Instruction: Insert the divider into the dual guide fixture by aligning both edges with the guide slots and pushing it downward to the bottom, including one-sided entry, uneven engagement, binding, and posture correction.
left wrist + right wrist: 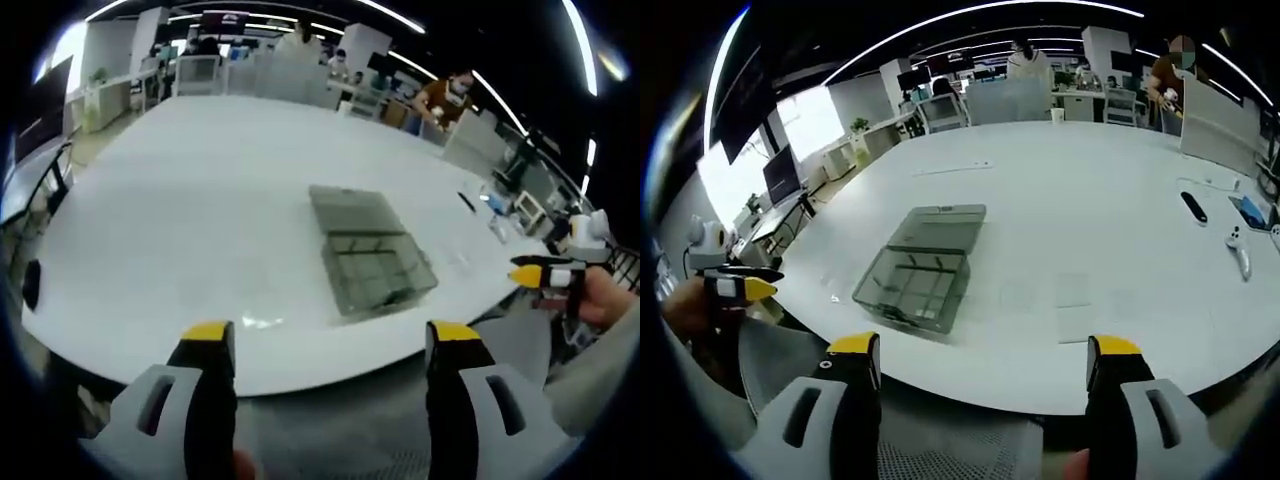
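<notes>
While both grippers hang off the near edge of the white table (1060, 200), I judge the task has not really begun: nothing is grasped, and the approach is the step in hand. My left gripper (330, 345) has its jaws spread wide and empty; my right gripper (985, 360) is likewise released, jaws apart with nothing between them. The clear fixture box (370, 250) sits on the table ahead of me, well clear of both grippers, with its lid (940, 225) folded back flat behind it. Inside the open tray I make out thin cross partitions forming compartments, but whether any is the loose divider, or whether anything lies within, I cannot tell. Next I need to find the divider.
</notes>
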Demonstrator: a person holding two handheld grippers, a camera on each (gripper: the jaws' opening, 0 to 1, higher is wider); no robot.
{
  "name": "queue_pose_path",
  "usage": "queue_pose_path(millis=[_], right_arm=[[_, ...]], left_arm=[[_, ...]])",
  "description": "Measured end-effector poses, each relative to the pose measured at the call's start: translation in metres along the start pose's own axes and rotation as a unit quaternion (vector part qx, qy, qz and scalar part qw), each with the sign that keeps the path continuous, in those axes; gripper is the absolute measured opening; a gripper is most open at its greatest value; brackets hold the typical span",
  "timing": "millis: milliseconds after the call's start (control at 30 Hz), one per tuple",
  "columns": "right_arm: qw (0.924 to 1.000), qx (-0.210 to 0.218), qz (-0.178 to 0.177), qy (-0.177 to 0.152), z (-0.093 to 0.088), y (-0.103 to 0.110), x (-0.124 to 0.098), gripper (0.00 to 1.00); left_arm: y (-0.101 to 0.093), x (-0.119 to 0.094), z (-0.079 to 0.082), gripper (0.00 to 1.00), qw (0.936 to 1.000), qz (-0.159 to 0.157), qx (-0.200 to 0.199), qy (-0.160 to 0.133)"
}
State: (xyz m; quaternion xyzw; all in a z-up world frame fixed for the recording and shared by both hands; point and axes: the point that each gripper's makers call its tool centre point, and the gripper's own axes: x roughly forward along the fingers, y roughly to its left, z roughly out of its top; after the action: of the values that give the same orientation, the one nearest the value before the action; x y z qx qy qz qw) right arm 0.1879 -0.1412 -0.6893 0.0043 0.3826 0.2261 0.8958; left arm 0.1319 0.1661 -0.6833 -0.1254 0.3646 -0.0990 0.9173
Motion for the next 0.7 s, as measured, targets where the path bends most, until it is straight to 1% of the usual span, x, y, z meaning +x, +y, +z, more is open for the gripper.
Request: queue_pose_path(millis=[167, 300, 700], right_arm=[[1.0000, 0.001, 0.002, 0.000, -0.0001, 0.0004, -0.0002, 0.83], [1.0000, 0.002, 0.003, -0.002, 0.0003, 0.0005, -0.0002, 0.82], [1.0000, 0.005, 0.005, -0.003, 0.0015, 0.0005, -0.0002, 0.82]], left_arm=[[-0.0018, 0.0005, -0.0004, 0.76, 1.0000, -0.001, 0.003, 0.000], [-0.0046, 0.0013, -0.0016, 0.75, 0.9999, -0.001, 0.016, 0.004], [-0.0053, 0.0031, 0.0003, 0.75, 0.9998, -0.004, 0.019, 0.004]])
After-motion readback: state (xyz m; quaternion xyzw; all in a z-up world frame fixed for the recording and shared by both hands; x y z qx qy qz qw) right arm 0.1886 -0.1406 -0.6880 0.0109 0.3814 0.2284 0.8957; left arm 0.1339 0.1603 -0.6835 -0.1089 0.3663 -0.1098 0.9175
